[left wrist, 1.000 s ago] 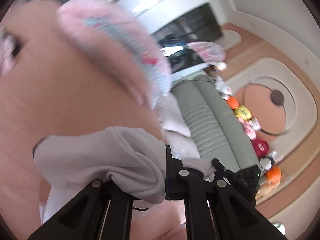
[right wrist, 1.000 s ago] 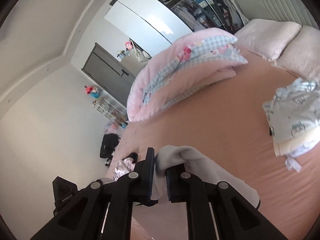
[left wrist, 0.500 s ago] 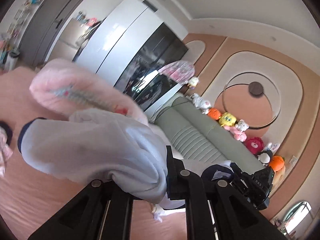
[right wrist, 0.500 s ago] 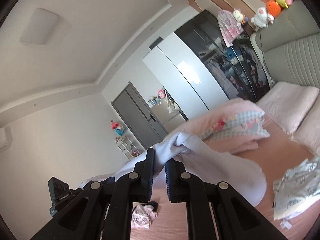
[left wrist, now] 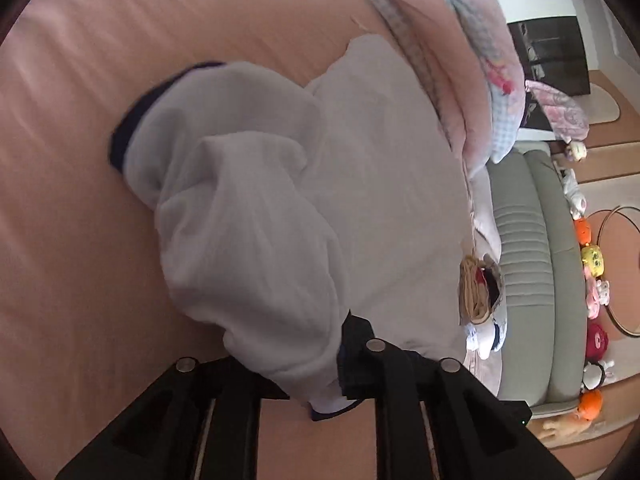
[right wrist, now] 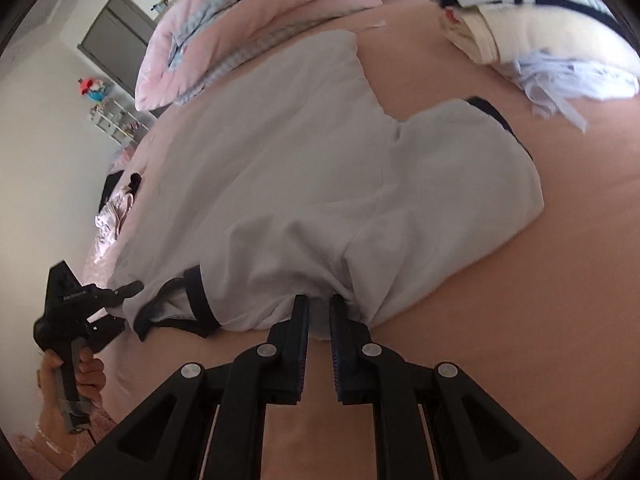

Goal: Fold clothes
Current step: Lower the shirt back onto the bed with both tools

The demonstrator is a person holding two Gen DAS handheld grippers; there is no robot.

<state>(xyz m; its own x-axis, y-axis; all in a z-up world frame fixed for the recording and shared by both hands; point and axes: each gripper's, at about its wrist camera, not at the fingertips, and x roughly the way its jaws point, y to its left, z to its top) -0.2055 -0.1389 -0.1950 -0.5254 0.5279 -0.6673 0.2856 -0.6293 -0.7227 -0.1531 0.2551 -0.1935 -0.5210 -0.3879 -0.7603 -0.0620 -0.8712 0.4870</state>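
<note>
Left wrist view. A white T-shirt (left wrist: 360, 184) with dark navy trim is shown spread on the pink bed (left wrist: 80, 240). At the left, one sleeve (left wrist: 224, 184) with a navy cuff is bunched and folded over the body of the garment. The left claw (left wrist: 320, 364) is seen at the lower middle, clamped on a gathered fold of the T-shirt at the shoulder; one finger is covered by the cloth, the other (left wrist: 356, 344) is pressed against it. A rolled pink quilt (left wrist: 460, 60) is laid along the far edge of the bed, just beside the shirt's hem. To the right, a small stack of folded clothes (left wrist: 480, 292) is placed near the grey-green headboard (left wrist: 528, 264), on which a row of plush toys (left wrist: 592, 264) is lined.

Right wrist view. At the lower left, a hand (right wrist: 80, 376) is seen gripping the handle of the left claw, whose tip meets the shirt beside the navy collar (right wrist: 188, 304). The T-shirt (right wrist: 300, 168) is laid flat across the middle of the bed (right wrist: 580, 280). The right claw (right wrist: 319, 312) is shown at the near edge of the garment, closed on a pinch of fabric at the other shoulder, with the second sleeve (right wrist: 472, 168) spread to the right. The quilt (right wrist: 240, 28) and the folded clothes (right wrist: 540, 28) are found along the far edge.
</note>
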